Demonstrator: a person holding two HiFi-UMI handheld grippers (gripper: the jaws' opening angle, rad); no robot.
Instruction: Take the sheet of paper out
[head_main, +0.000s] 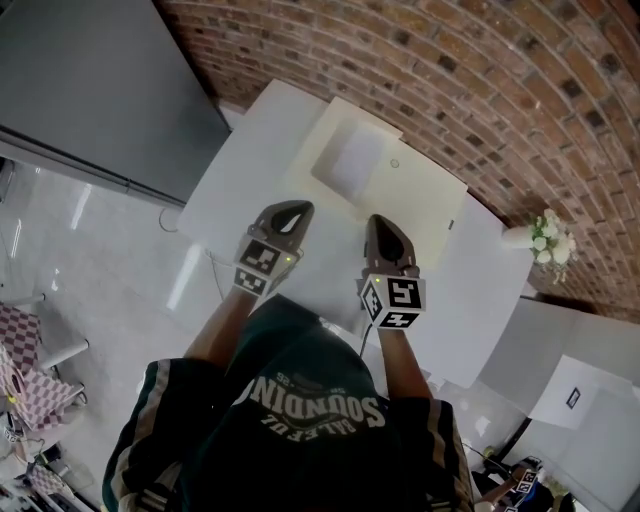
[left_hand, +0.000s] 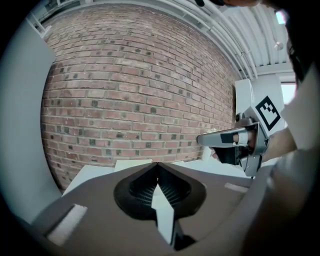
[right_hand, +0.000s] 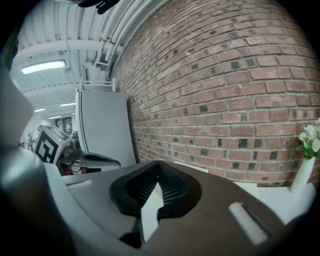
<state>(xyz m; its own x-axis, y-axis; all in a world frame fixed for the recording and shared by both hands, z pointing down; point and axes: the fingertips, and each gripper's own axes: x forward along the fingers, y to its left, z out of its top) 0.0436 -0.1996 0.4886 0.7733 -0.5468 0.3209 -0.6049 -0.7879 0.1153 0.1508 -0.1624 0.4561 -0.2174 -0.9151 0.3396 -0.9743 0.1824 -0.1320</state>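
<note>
White table by a brick wall, with a cream folder lying on it. The pale sheet of paper sits toward its left end. My left gripper and right gripper hover near it, both shut and empty. I judge the sheet light and floppy, best pinched at a free edge.

I see pale white rectangular paper sheet, flat, set diag. on upper-left part of cream flat folder; can't tell if inside or on top. Folder flat on white tabletop.
</note>
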